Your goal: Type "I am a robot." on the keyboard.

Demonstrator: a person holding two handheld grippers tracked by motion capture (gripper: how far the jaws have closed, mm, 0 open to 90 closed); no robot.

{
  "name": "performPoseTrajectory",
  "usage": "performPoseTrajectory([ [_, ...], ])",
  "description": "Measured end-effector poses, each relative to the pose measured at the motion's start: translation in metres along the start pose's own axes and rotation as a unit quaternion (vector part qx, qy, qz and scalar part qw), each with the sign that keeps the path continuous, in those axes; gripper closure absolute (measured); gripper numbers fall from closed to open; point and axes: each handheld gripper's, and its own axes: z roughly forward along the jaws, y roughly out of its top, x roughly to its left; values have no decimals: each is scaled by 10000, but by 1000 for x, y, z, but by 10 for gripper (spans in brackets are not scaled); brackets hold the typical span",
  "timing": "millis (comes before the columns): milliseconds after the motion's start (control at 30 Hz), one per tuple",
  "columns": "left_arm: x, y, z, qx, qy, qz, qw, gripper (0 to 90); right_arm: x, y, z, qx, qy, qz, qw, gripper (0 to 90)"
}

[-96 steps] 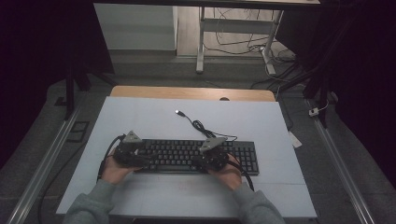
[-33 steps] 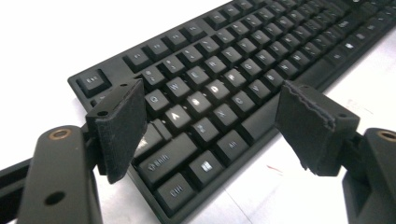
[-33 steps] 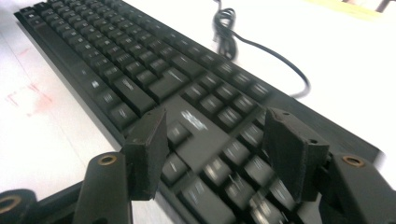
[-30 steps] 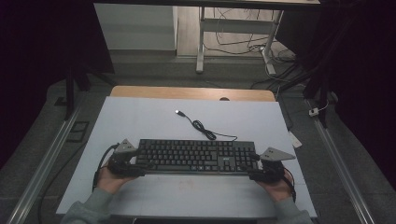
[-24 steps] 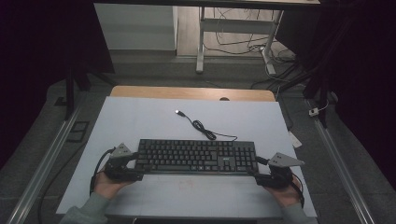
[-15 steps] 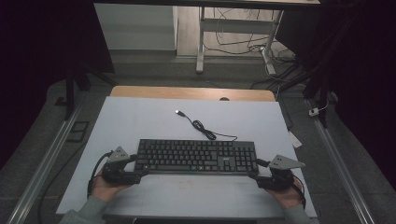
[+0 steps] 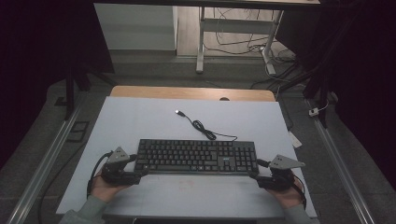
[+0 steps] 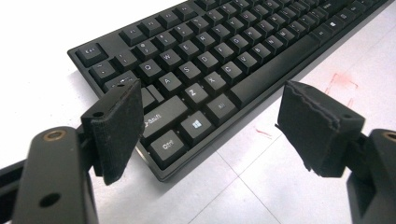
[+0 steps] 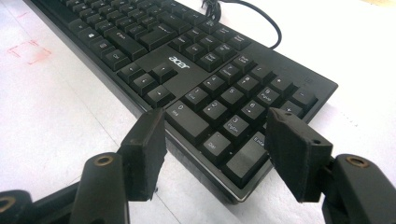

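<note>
The black keyboard (image 7: pixel 197 156) lies flat on the white bench (image 7: pixel 140 116), a little toward six o'clock of its middle, its cable (image 7: pixel 201 126) trailing off toward twelve o'clock to a loose plug. At its nine o'clock end the left tongs (image 7: pixel 138 169) are held spread wide, gripping nothing, jaws straddling the Ctrl corner. At three o'clock the right tongs (image 7: pixel 258 173) are likewise gaping and empty around the numpad corner (neither pad visibly touches). For a level lift, both corners should be pinched together, jaws squared to the edge. The keyboard's underside is hidden; jaw contact is hard to judge from above.
</note>
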Motion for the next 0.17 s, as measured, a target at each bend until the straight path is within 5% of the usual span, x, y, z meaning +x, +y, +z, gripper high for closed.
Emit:
performPoseTrajectory([
  [167, 0, 0, 1, 11, 2, 28, 10000, 229, 0, 0, -1, -15, -38, -15, 10000, 392],
])
